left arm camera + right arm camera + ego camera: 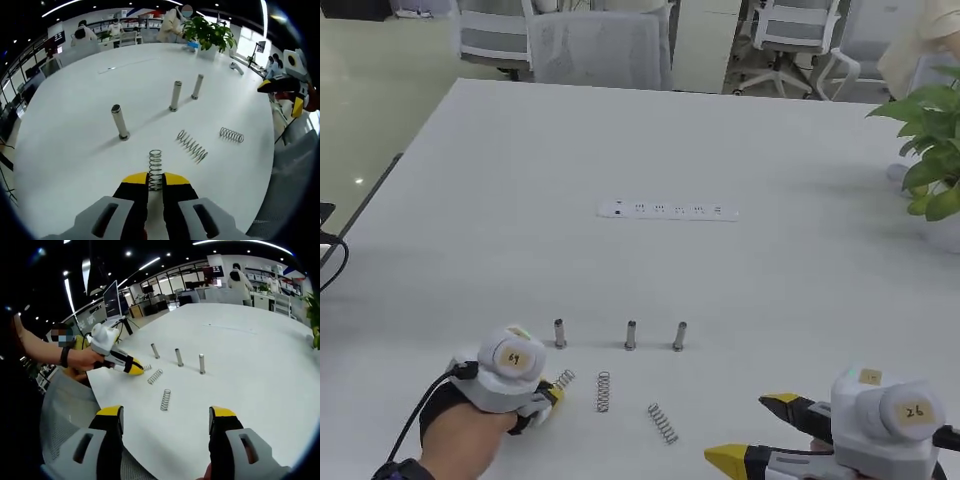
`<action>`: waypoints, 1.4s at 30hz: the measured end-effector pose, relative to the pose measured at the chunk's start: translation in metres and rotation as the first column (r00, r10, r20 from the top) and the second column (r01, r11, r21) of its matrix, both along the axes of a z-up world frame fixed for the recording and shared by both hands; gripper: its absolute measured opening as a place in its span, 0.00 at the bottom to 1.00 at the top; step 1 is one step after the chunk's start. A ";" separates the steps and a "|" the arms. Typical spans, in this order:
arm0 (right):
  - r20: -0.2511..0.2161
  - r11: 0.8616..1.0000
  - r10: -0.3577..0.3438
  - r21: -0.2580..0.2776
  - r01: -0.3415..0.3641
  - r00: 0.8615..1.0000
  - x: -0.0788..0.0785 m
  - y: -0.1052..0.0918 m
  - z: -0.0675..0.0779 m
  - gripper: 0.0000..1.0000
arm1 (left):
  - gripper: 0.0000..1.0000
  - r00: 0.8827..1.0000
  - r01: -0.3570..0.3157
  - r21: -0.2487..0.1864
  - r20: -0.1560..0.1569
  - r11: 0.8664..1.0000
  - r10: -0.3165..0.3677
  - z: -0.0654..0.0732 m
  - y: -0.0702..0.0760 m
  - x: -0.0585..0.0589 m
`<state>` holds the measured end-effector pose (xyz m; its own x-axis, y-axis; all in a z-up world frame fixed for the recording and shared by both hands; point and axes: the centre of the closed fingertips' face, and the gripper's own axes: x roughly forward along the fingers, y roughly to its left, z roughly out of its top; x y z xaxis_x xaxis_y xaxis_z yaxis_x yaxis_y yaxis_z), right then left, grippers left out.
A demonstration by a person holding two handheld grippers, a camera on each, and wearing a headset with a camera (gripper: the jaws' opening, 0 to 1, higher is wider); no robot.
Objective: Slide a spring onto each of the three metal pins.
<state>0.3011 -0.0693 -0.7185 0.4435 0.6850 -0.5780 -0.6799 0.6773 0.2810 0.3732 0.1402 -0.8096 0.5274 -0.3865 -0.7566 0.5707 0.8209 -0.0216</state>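
Observation:
Three upright metal pins (560, 333) (631, 335) (680, 336) stand in a row on the white table, all bare. My left gripper (552, 392) is low at the table, just in front of the left pin (120, 122), shut on one end of a spring (155, 165) that points forward from its yellow tips. Two more springs (603, 391) (662, 422) lie loose on the table in front of the pins. My right gripper (752, 430) hovers open at the near right, nothing between its jaws, well apart from the springs (165, 399) and pins (178, 357).
A white power strip (667, 210) lies mid-table beyond the pins. A potted plant (932, 150) stands at the far right edge. Office chairs (600, 45) line the far side. A black cable (332, 262) hangs at the left edge.

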 end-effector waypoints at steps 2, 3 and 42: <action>0.002 1.000 0.003 0.000 -0.003 1.000 0.000 0.001 0.001 0.68 | 0.03 1.000 0.015 0.008 -0.004 1.000 -0.015 0.000 0.002 -0.003; 0.003 1.000 0.003 0.002 -0.003 1.000 0.000 0.002 0.001 0.68 | 0.03 1.000 0.023 0.015 -0.003 1.000 -0.023 0.000 0.003 -0.004; 0.003 0.999 0.035 0.024 -0.035 0.999 0.001 0.015 0.004 0.67 | 0.02 0.991 0.122 0.067 -0.058 0.990 -0.119 0.007 0.014 -0.020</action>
<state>0.3018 -0.0539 -0.7148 0.4205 0.7136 -0.5603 -0.7036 0.6464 0.2951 0.3534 0.1544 -0.8023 0.4380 -0.3895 -0.8102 0.6650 0.7468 0.0006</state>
